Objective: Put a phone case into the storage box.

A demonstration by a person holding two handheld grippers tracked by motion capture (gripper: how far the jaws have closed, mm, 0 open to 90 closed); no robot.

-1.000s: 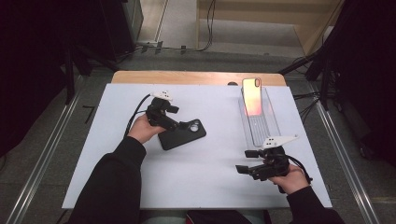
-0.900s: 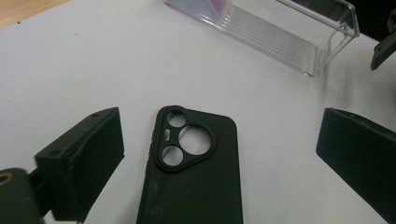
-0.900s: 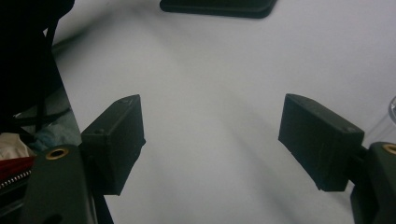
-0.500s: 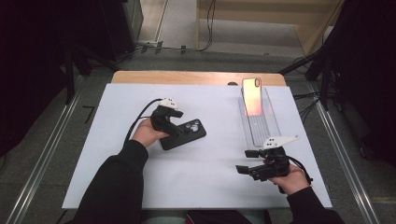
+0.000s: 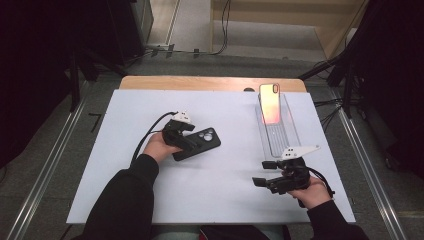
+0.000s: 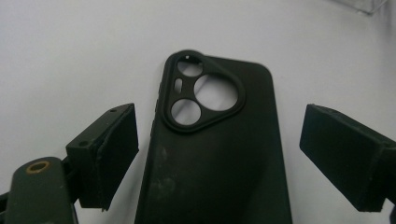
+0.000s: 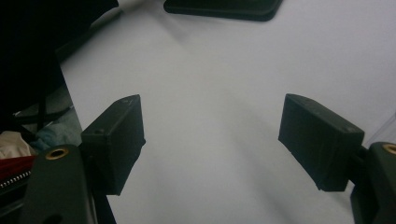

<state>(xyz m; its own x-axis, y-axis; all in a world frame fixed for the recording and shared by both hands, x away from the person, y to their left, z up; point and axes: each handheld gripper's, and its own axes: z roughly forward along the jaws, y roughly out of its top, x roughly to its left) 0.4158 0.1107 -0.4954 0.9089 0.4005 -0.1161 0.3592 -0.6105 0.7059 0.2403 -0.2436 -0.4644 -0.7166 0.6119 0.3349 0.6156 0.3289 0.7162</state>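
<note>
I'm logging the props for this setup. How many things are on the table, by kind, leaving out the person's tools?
Black phone case: 1
Phone with a reflective face: 1
Clear stand or tray under the phone: 1
White mat covering the table: 1
Total: 4

The white table is evenly and brightly lit from above, while the surroundings are left dark. A warm orange glare is seen on the phone near the far right corner. Close jaws are rendered soft in both gripper views.
</note>
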